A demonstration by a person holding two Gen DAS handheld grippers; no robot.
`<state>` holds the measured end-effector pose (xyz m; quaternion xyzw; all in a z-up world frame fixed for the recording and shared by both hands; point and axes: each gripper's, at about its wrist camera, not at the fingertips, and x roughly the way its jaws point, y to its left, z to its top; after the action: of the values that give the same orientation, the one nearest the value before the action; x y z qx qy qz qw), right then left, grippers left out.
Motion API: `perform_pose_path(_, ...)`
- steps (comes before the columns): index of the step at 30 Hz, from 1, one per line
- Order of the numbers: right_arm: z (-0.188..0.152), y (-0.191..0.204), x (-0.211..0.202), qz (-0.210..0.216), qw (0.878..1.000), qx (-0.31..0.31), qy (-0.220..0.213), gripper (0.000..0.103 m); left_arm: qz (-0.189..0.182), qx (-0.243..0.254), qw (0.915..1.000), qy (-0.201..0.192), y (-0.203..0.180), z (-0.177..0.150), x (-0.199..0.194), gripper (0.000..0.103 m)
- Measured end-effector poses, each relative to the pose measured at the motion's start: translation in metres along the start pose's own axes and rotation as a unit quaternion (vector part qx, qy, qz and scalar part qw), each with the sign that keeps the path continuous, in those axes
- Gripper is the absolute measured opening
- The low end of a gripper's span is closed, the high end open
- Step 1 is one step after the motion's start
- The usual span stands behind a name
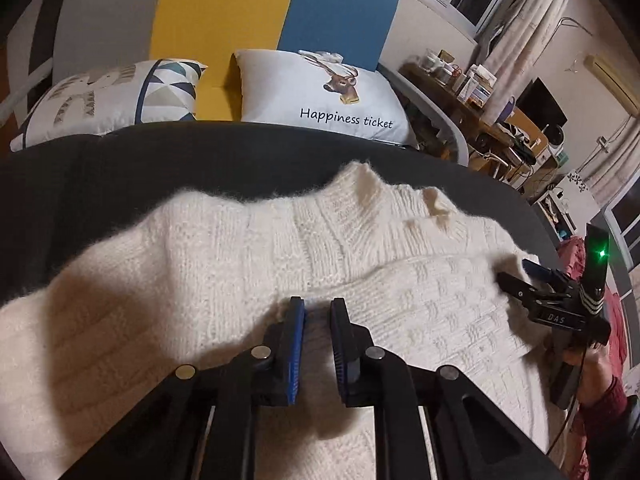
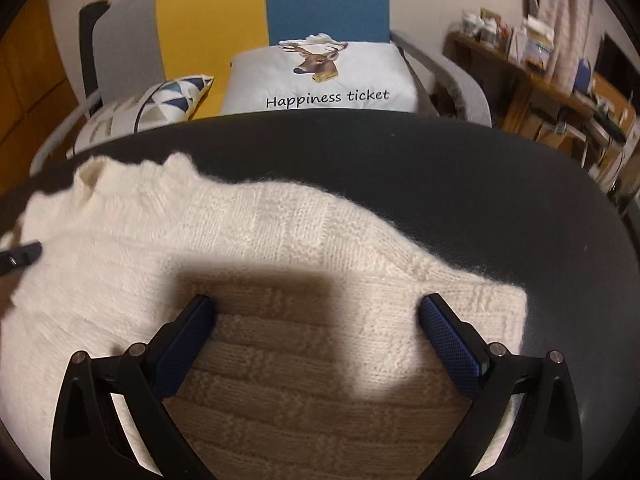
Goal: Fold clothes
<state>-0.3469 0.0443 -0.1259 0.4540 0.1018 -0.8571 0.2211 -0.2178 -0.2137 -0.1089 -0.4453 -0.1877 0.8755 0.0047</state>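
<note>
A cream knitted sweater (image 1: 224, 264) lies spread on a dark round table (image 1: 120, 168), collar toward the far side. My left gripper (image 1: 319, 312) sits at the edge of a folded-over layer, its blue pads almost together with a ridge of knit pinched between them. The left gripper's tip (image 2: 24, 256) shows at the left edge of the right wrist view. My right gripper (image 2: 318, 312) hovers wide open over the sweater (image 2: 280, 240), near its right corner, with nothing between the fingers. In the left wrist view the right gripper (image 1: 520, 276) rests at the sweater's right edge, held by a hand (image 1: 592, 364).
Beyond the table (image 2: 460, 184) stands a grey chair with two cushions, one printed "Happiness ticket" (image 1: 328, 96). A cluttered wooden desk (image 1: 472, 108) and curtains fill the right. Red cloth (image 1: 576, 252) lies by the table's right edge. Bare tabletop shows behind and right of the sweater.
</note>
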Motion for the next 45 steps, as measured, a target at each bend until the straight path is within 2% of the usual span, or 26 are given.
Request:
perform_pose_path(2,0.001,-0.003,-0.006,0.011,1.0,0.002,0.011,0.103,-0.007,-0.004,0.9999,-0.014,-0.006,0.001,-0.014,0.017)
perform_pose_path(3,0.0,-0.005,-0.017,0.019,1.0,0.008,0.011,0.103,-0.046,-0.016,0.9988,-0.012,-0.01,-0.003,-0.018,0.019)
perform_pose_path(4,-0.007,-0.011,-0.032,0.047,0.998,0.028,0.004,0.103,-0.093,-0.03,0.9952,-0.007,-0.013,-0.009,-0.021,0.02)
perform_pose_path(6,-0.022,-0.025,-0.061,0.117,0.99,0.076,-0.01,0.103,-0.187,-0.059,0.9806,0.001,-0.02,-0.019,-0.027,0.023)
perform_pose_path(7,-0.038,-0.035,-0.072,0.167,0.979,0.114,-0.015,0.103,-0.231,-0.08,0.9695,0.017,-0.024,-0.025,-0.021,0.024)
perform_pose_path(9,-0.075,-0.056,-0.094,0.274,0.941,0.198,-0.024,0.103,-0.271,-0.114,0.9549,0.042,-0.036,-0.035,-0.004,0.025)
perform_pose_path(11,-0.115,-0.071,-0.11,0.302,0.915,0.266,-0.034,0.103,-0.298,-0.151,0.94,0.069,-0.05,-0.045,0.019,0.026)
perform_pose_path(13,-0.144,-0.081,-0.121,0.31,0.896,0.315,-0.045,0.103,-0.318,-0.18,0.9259,0.097,-0.068,-0.052,0.043,0.026)
perform_pose_path(14,-0.153,-0.083,-0.126,0.306,0.893,0.327,-0.051,0.103,-0.32,-0.188,0.9226,0.107,-0.076,-0.053,0.052,0.026)
perform_pose_path(17,-0.159,-0.086,-0.133,0.289,0.897,0.329,-0.059,0.103,-0.317,-0.216,0.9144,0.129,-0.098,-0.055,0.074,0.028)
perform_pose_path(21,-0.157,-0.085,-0.136,0.262,0.909,0.317,-0.065,0.103,-0.302,-0.249,0.9117,0.126,-0.112,-0.062,0.078,0.029)
perform_pose_path(27,-0.16,-0.09,-0.141,0.259,0.91,0.315,-0.082,0.103,-0.286,-0.326,0.8917,0.129,-0.115,-0.092,0.072,0.029)
perform_pose_path(29,-0.165,-0.091,-0.142,0.257,0.91,0.316,-0.082,0.103,-0.277,-0.356,0.8854,0.113,-0.114,-0.089,0.074,0.029)
perform_pose_path(32,-0.17,-0.088,-0.146,0.243,0.917,0.307,-0.078,0.103,-0.242,-0.392,0.8822,0.097,-0.116,-0.079,0.082,0.029)
perform_pose_path(34,-0.17,-0.086,-0.15,0.226,0.926,0.291,-0.08,0.103,-0.222,-0.405,0.8825,0.088,-0.121,-0.075,0.085,0.025)
perform_pose_path(35,-0.169,-0.086,-0.152,0.214,0.932,0.28,-0.082,0.103,-0.211,-0.393,0.8918,0.075,-0.125,-0.071,0.082,0.02)
perform_pose_path(36,-0.165,-0.086,-0.153,0.202,0.938,0.269,-0.083,0.103,-0.2,-0.377,0.9024,0.061,-0.13,-0.067,0.077,0.015)
perform_pose_path(37,-0.161,-0.087,-0.153,0.189,0.944,0.258,-0.085,0.103,-0.181,-0.335,0.9238,0.042,-0.138,-0.06,0.068,0.015)
perform_pose_path(39,-0.15,-0.087,-0.151,0.174,0.953,0.234,-0.083,0.103,-0.156,-0.273,0.9493,0.007,-0.151,-0.053,0.052,0.014)
perform_pose_path(41,-0.139,-0.085,-0.14,0.228,0.946,0.22,-0.072,0.103,-0.159,-0.242,0.9572,-0.012,-0.156,-0.049,0.04,0.01)
perform_pose_path(42,-0.136,-0.087,-0.132,0.269,0.932,0.234,-0.064,0.103,-0.155,-0.226,0.9615,-0.021,-0.159,-0.048,0.035,0.007)
perform_pose_path(43,-0.133,-0.09,-0.122,0.312,0.913,0.256,-0.056,0.103,-0.157,-0.215,0.9636,-0.021,-0.159,-0.047,0.034,0.007)
perform_pose_path(44,-0.13,-0.093,-0.114,0.333,0.901,0.274,-0.052,0.103,-0.16,-0.206,0.9652,-0.019,-0.158,-0.047,0.035,0.007)
perform_pose_path(45,-0.126,-0.093,-0.109,0.332,0.899,0.28,-0.051,0.103,-0.163,-0.196,0.9667,-0.017,-0.157,-0.046,0.035,0.007)
